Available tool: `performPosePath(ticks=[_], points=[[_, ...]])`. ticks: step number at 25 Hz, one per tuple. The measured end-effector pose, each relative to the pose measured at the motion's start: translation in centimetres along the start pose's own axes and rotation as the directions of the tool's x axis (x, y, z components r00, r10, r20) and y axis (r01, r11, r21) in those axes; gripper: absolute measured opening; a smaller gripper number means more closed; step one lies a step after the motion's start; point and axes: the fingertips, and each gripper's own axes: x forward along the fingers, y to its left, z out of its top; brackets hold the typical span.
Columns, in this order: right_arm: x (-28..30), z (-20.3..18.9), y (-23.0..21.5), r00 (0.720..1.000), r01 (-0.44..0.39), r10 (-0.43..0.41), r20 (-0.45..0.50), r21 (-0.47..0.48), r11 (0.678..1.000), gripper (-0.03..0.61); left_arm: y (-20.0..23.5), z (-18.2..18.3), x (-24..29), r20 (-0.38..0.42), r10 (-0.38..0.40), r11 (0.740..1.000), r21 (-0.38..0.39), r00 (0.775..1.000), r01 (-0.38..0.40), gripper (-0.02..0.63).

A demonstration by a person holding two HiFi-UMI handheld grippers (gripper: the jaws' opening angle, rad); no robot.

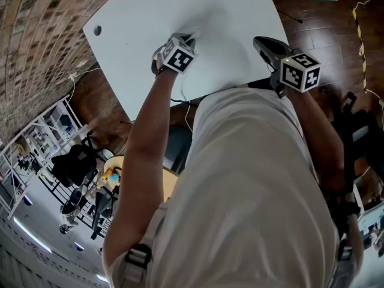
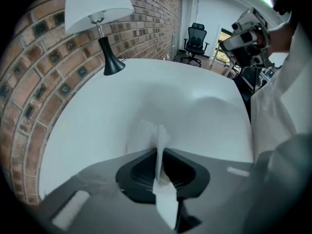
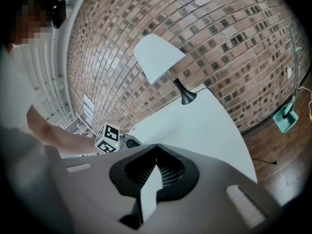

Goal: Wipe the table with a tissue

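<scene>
In the head view my left gripper points down at the white table, near its front edge. It is shut on a white tissue. In the left gripper view the tissue stands pinched between the closed jaws of the left gripper, and its loose end lies on the table. My right gripper hovers over the table's right front edge, apart from the tissue. In its own view the right gripper has its tips together with nothing between them, above the table.
A lamp with a white shade and black base stands at the table's far end by the brick wall. The tabletop has a small hole. A teal dustpan leans on the wall. A shelf rack and a black bag are on the floor.
</scene>
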Motion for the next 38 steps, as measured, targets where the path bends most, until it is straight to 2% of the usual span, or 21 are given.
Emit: performPosePath(ticks=[3, 5, 6, 8, 9, 11, 15, 20, 22, 24, 29, 32, 34, 38], points=[[-0.3, 0.2, -0.1, 0.999, -0.034, 0.034, -0.013, -0.015, 0.999, 0.008, -3.9, 0.3, 0.1, 0.03, -0.045, 0.998, -0.051, 0.999, 0.047, 0.04], [-0.1, 0.4, 0.0, 0.998, -0.058, 0.058, -0.024, -0.023, 0.998, 0.008, -5.3, 0.9, -0.3, 0.082, -0.077, 0.99, -0.113, 0.994, 0.086, 0.04], [-0.1, 0.5, 0.0, 0.997, -0.07, 0.069, -0.029, -0.027, 0.997, 0.008, -5.6, 1.5, -0.9, 0.133, -0.07, 0.983, -0.159, 0.989, 0.091, 0.04], [-0.3, 0.6, 0.0, 0.995, -0.09, 0.089, -0.036, -0.029, 0.996, 0.008, -5.3, 2.8, -2.9, 0.249, 0.007, 0.959, -0.276, 0.968, 0.064, 0.04], [-0.6, 0.6, 0.0, 0.994, -0.1, 0.098, -0.039, -0.029, 0.995, 0.008, -5.1, 3.1, -3.8, 0.286, 0.054, 0.941, -0.335, 0.957, 0.047, 0.04], [-0.7, 0.6, -0.1, 0.991, -0.125, 0.124, -0.049, -0.031, 0.992, 0.008, -4.9, 2.6, -4.9, 0.309, 0.137, 0.899, -0.437, 0.941, 0.012, 0.04], [0.8, 0.6, 0.5, 0.98, -0.183, 0.179, -0.087, -0.046, 0.982, 0.008, -4.1, -0.5, -6.4, 0.279, 0.225, 0.828, -0.56, 0.934, -0.032, 0.04], [3.0, 0.2, 2.9, 0.972, -0.209, 0.201, -0.119, -0.058, 0.976, 0.008, -1.8, -6.8, -8.2, 0.243, 0.323, 0.681, -0.731, 0.915, -0.047, 0.04], [4.1, -0.1, 3.6, 0.971, -0.207, 0.197, -0.133, -0.064, 0.976, 0.008, -0.8, -9.0, -8.6, 0.234, 0.346, 0.634, -0.772, 0.908, -0.042, 0.04], [5.3, -0.5, 4.1, 0.973, -0.192, 0.18, -0.147, -0.068, 0.979, 0.008, 0.2, -10.9, -8.8, 0.235, 0.36, 0.599, -0.8, 0.903, -0.03, 0.04], [8.6, -1.7, 6.4, 0.974, -0.167, 0.151, -0.17, -0.082, 0.983, 0.008, 3.0, -15.3, -9.1, 0.248, 0.378, 0.579, -0.815, 0.892, -0.019, 0.04], [11.0, -2.5, 8.6, 0.972, -0.165, 0.144, -0.184, -0.107, 0.98, 0.008, 6.1, -18.2, -10.2, 0.246, 0.41, 0.551, -0.834, 0.878, -0.023, 0.04], [12.3, -3.0, 9.9, 0.973, -0.158, 0.133, -0.19, -0.124, 0.98, 0.008, 8.1, -20.4, -10.6, 0.225, 0.42, 0.537, -0.843, 0.879, -0.041, 0.04], [13.7, -3.8, 11.5, 0.979, -0.124, 0.1, -0.178, -0.13, 0.984, 0.008, 12.4, -23.5, -11.0, 0.213, 0.42, 0.532, -0.845, 0.882, -0.049, 0.04]])
